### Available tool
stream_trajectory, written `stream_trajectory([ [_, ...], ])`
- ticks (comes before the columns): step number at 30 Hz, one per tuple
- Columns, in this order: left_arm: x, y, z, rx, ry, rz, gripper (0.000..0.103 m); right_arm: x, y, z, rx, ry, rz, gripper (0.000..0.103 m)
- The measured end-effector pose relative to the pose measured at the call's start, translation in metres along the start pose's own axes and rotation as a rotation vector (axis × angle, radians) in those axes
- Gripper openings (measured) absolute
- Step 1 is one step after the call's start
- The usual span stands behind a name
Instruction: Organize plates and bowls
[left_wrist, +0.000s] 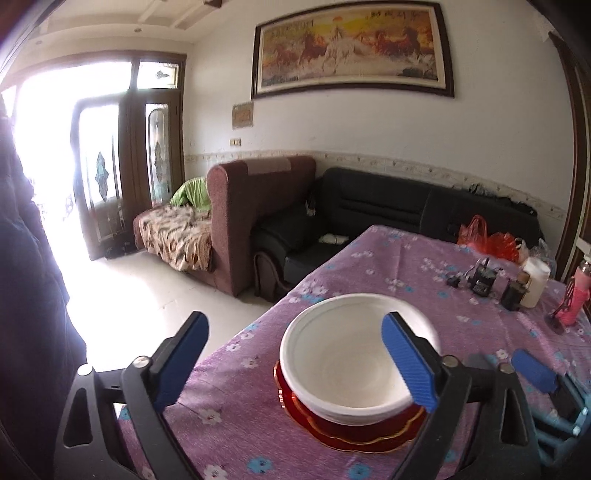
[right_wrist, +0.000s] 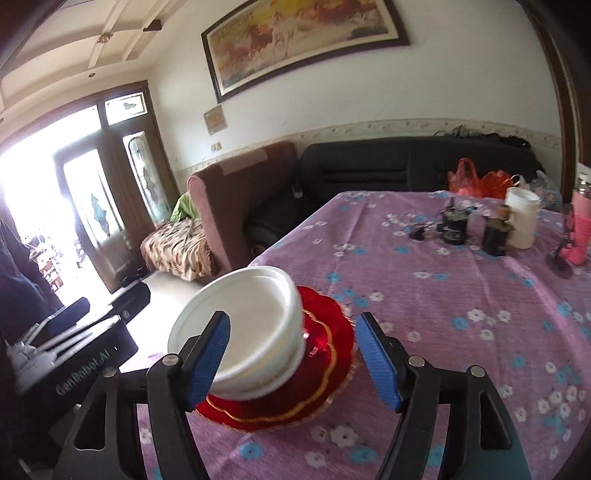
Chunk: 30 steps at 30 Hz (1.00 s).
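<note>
Stacked white bowls (left_wrist: 343, 350) sit on a pile of red plates with gold scalloped rims (left_wrist: 354, 437), near the left edge of the purple flowered tablecloth (left_wrist: 406, 266). My left gripper (left_wrist: 295, 363) is open wide. Its right pad overlaps the bowls in the picture and its left pad hangs past the table edge, neither pressing on anything. In the right wrist view the bowls (right_wrist: 258, 317) lean left on the red plates (right_wrist: 325, 332). My right gripper (right_wrist: 293, 360) is open just in front of the stack and holds nothing. It also shows at the right edge of the left wrist view (left_wrist: 532, 369).
At the table's far right stand a white jar (right_wrist: 521, 218), black chargers (right_wrist: 456, 229), a pink bottle (right_wrist: 578, 236) and red plastic bags (right_wrist: 476, 181). A brown sofa (left_wrist: 236, 221) and a black sofa (left_wrist: 369, 206) stand beyond. The table edge drops to the floor left of the stack.
</note>
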<state>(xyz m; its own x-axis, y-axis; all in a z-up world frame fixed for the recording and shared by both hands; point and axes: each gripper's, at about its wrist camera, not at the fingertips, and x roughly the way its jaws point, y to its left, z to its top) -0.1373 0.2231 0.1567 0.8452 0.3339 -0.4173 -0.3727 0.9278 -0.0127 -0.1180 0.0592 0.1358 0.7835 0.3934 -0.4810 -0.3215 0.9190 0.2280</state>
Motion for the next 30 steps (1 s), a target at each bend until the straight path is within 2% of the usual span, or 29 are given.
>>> stream_trajectory([
  [2, -0.012, -0.009, -0.001, 0.017, -0.019, -0.004, 0.101, -0.009, -0.006, -0.007, 0.008, -0.008, -0.017, 0.082],
  [5, -0.023, -0.023, -0.004, 0.036, -0.028, -0.025, 0.102, -0.019, -0.013, -0.017, 0.013, -0.013, -0.039, 0.083],
  [11, -0.028, -0.046, -0.015, 0.088, 0.0, -0.046, 0.103, -0.026, -0.029, -0.038, 0.027, 0.027, -0.09, 0.084],
  [16, -0.024, -0.051, -0.02, 0.101, 0.025, -0.052, 0.103, -0.024, -0.039, -0.049, 0.059, 0.06, -0.113, 0.084],
  [26, -0.014, -0.019, -0.02, 0.028, 0.033, -0.031, 0.103, -0.008, -0.022, -0.053, 0.021, 0.106, -0.125, 0.085],
  [30, -0.014, 0.01, -0.013, -0.061, 0.009, 0.013, 0.103, 0.0, 0.009, -0.041, -0.062, 0.13, -0.061, 0.085],
])
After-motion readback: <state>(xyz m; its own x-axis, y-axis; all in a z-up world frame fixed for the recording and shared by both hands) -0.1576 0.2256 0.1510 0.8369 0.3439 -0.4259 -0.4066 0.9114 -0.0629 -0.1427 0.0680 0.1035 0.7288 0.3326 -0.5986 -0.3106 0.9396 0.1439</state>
